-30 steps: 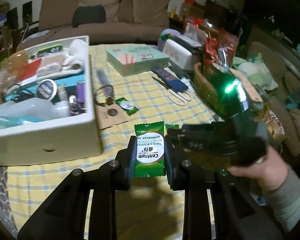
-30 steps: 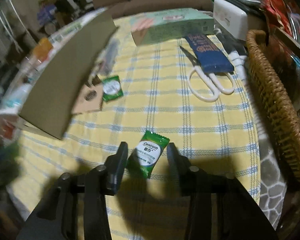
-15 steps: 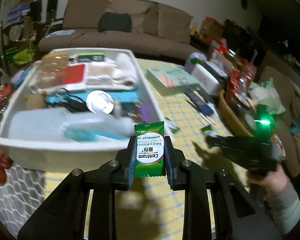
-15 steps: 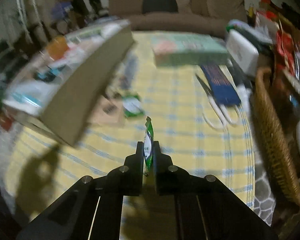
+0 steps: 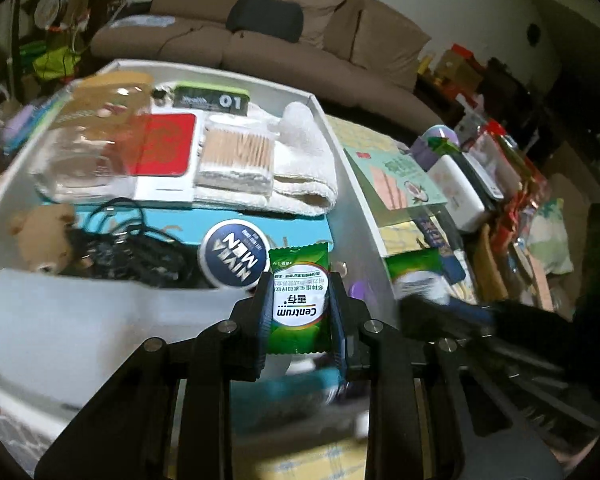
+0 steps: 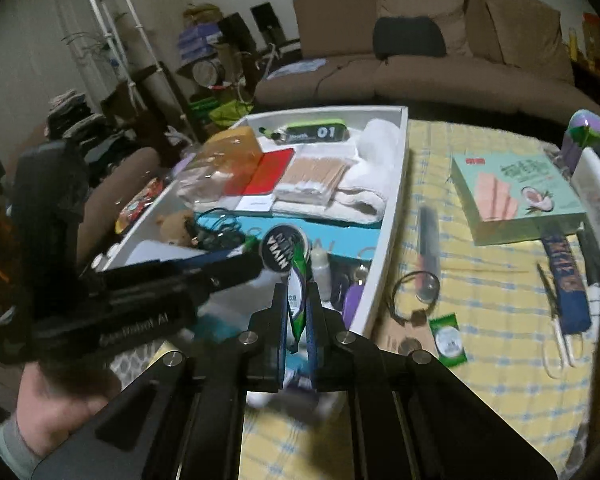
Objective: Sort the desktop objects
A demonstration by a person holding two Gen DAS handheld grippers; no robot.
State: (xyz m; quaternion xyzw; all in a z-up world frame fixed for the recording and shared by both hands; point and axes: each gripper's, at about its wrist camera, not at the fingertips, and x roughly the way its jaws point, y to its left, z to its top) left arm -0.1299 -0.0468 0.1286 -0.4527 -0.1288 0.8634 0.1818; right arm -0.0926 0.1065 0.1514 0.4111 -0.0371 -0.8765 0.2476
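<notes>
My left gripper point(image 5: 299, 310) is shut on a green Centrum sachet point(image 5: 299, 280), held flat with its label facing the camera, above the near end of the white box point(image 5: 358, 184). My right gripper point(image 6: 297, 304) is shut on a second green sachet point(image 6: 299, 276), pinched edge-on, over the near right part of the same box point(image 6: 396, 184). In the left wrist view that second sachet point(image 5: 416, 268) shows blurred just right of the box wall. The left gripper's dark body point(image 6: 140, 296) lies close to the left of the right one. A third green sachet point(image 6: 447, 334) lies on the yellow checked cloth.
The box holds a Nivea tin point(image 5: 235, 258), cotton swabs point(image 5: 236, 152), a towel point(image 5: 308, 176), a black cable and other items. On the cloth to the right are a green biscuit box point(image 6: 516, 196), a blue pouch point(image 6: 568, 280), white scissors point(image 6: 556, 344) and a key ring point(image 6: 416, 296).
The right gripper closed on a sachet lying on the cloth and lifted it. Both grippers then swung left, from above the cloth to above the white box.
</notes>
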